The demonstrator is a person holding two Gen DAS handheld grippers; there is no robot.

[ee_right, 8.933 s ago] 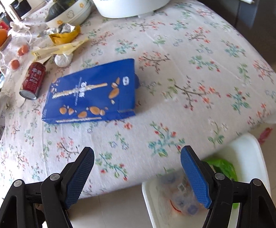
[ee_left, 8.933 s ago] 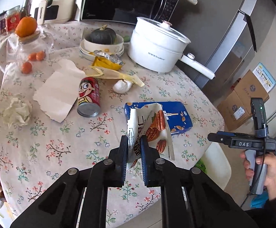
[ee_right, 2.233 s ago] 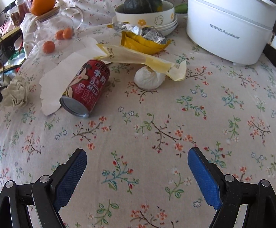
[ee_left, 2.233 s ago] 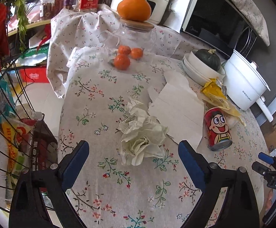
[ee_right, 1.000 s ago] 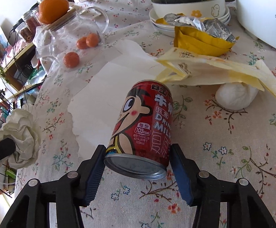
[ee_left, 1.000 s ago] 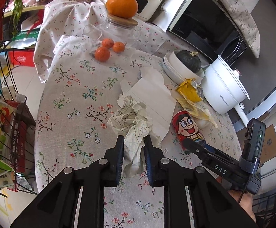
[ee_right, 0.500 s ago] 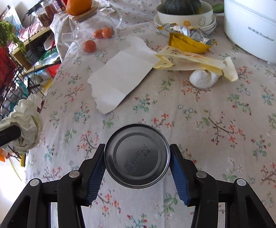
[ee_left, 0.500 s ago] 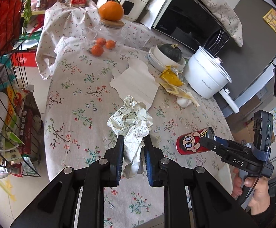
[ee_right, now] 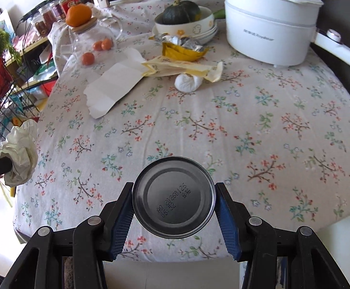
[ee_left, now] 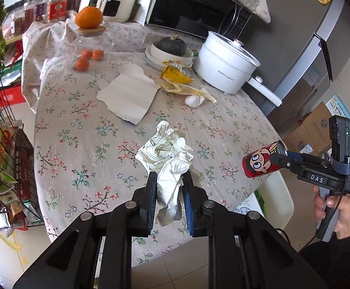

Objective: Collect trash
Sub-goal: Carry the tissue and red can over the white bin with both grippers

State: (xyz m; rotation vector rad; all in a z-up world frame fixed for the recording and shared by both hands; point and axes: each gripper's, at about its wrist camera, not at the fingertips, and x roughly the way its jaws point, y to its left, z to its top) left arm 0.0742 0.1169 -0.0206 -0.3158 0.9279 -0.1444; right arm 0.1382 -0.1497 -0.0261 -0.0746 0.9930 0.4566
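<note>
While a floral cloth covers the round desk (ee_right: 259, 130), one white pot (ee_right: 271, 21) stands at its far side, with one torn paper (ee_left: 129, 94), two yellow wrappers (ee_right: 182, 68) and one white wad (ee_right: 187, 82) lying left of the pot. The left gripper (ee_left: 169, 192) has its fingers pinching one crumpled paper (ee_left: 167, 159) above the near edge. The right gripper (ee_right: 173, 207) clamps one can (ee_right: 173, 195) there, over bare cloth well short of the pot.

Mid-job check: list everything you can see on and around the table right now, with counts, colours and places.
crumpled paper: 1, off-white, in left tool
drink can: 1, red, in right tool
torn paper sheet: 1, white, table centre
yellow wrappers: several, by the bowls
white wad: 1, beside wrappers
squash: 1, dark green, in bowl
electric pot: 1, white, far right
glass jar: 1, clear, orange on its lid
small oranges: 3, by jar
bin: 1, white, below table edge
left tool: shut
right tool: shut
</note>
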